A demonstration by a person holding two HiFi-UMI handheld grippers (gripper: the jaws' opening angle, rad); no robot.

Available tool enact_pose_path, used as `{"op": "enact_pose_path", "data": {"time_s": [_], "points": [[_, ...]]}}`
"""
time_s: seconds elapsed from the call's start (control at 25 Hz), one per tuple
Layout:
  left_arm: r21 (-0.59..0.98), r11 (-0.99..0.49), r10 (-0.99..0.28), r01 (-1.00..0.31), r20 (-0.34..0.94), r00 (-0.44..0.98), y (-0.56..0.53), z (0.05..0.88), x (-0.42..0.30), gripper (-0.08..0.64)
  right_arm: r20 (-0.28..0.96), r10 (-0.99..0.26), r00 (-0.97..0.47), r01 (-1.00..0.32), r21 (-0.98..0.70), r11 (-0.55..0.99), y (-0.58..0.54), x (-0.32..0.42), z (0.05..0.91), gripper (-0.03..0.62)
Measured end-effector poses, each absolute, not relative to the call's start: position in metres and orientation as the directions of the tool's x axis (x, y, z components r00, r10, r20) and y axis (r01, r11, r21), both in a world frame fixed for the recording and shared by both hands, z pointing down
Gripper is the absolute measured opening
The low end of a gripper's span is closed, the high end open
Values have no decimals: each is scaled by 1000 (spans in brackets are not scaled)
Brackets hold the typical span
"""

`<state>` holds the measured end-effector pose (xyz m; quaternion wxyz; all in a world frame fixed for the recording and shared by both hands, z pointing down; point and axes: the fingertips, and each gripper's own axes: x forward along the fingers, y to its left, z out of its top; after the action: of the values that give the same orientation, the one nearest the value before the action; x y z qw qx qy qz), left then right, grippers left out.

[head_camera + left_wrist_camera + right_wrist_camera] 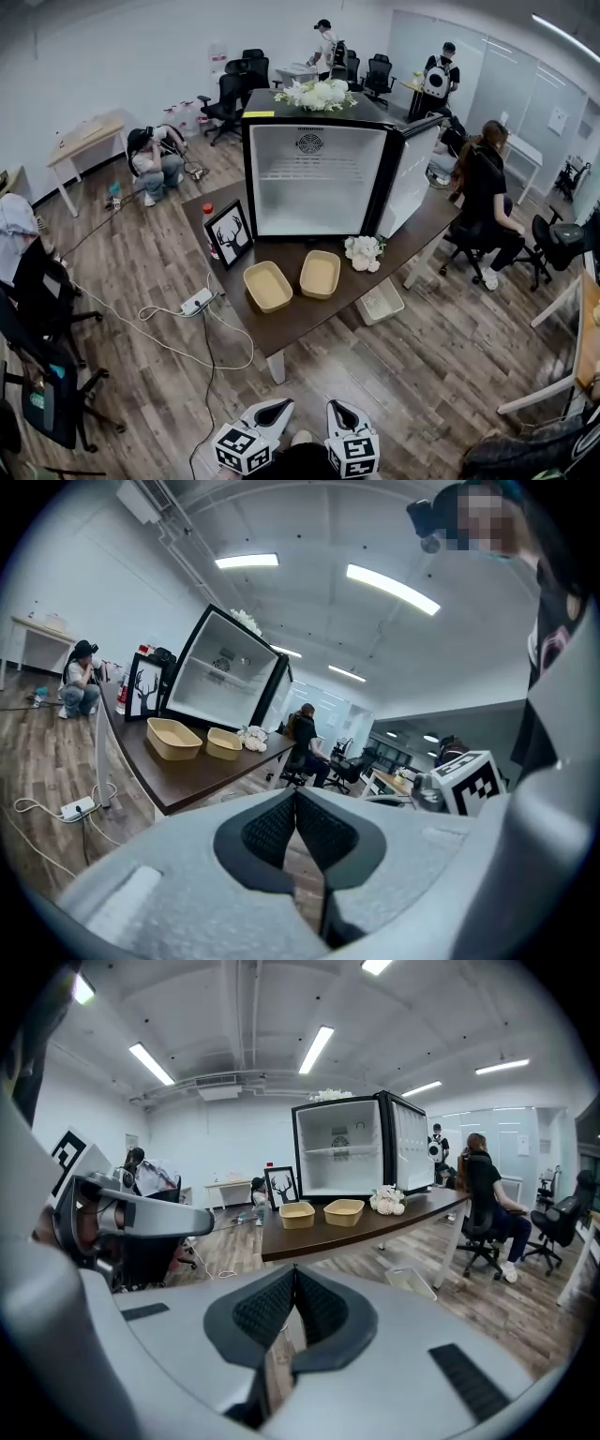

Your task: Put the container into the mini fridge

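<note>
1. Left gripper (pixel 295 797): jaws clenched tip to tip, nothing between them. Low at the near edge of the head view, well short of the table (pixel 309 321).
2. Right gripper (pixel 293 1272): likewise clenched and empty, just right of the left one.
3. Dark brown table: ahead of both grippers, standing on a wood floor.
4. Mini fridge (pixel 317 183): upright at the far side of the table, with its door (pixel 412 178) swung open to the right. White inside, with a wire shelf across the upper part.
5. Left container (pixel 268 285) and right container (pixel 320 274): tan, shallow and open-topped. Side by side on the table, just in front of the fridge opening, close together but not touching. Untouched by either gripper.
6. Framed deer picture (pixel 230 232): upright on the table, left of the containers.
7. White flower bunch (pixel 364 251): on the table, right of the right container and near the open door.
8. Flower arrangement (pixel 317 94): on top of the fridge.
9. Power strip (pixel 197 302): on the floor, left of the table, cables trailing from it.
10. White basket (pixel 382 302): on the floor by the table's near right edge.
11. Several people farther off, seated or standing around the room.
</note>
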<state>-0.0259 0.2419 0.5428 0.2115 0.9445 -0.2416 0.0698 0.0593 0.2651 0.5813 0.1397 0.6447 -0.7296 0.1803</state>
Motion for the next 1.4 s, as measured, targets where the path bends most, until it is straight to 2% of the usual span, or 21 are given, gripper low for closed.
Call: {"op": "enact_pose_path", "data": {"time_s": [0.28,0.52,0.88,1.2,1.4], "points": [[363,-776,-452,-515,250,857,229,547,3,9,428,-889,-162,-986,-106,129,252,88,583,9],[367,-735,-518,-570,240,821,213,548,0,9,428,-886,-179,-983,-118,141,243,98,585,9],[368,-701,-549,-611,268,792,175,556,0,9,431,-887,-164,-984,-131,119,213,111,588,15],[318,-690,-570,-650,313,759,114,563,-7,9,437,-892,-114,-993,-88,84,163,118,585,15],[276,-659,-584,-699,398,708,70,575,-19,9,416,-905,-83,-994,-93,49,126,110,581,14]]}}
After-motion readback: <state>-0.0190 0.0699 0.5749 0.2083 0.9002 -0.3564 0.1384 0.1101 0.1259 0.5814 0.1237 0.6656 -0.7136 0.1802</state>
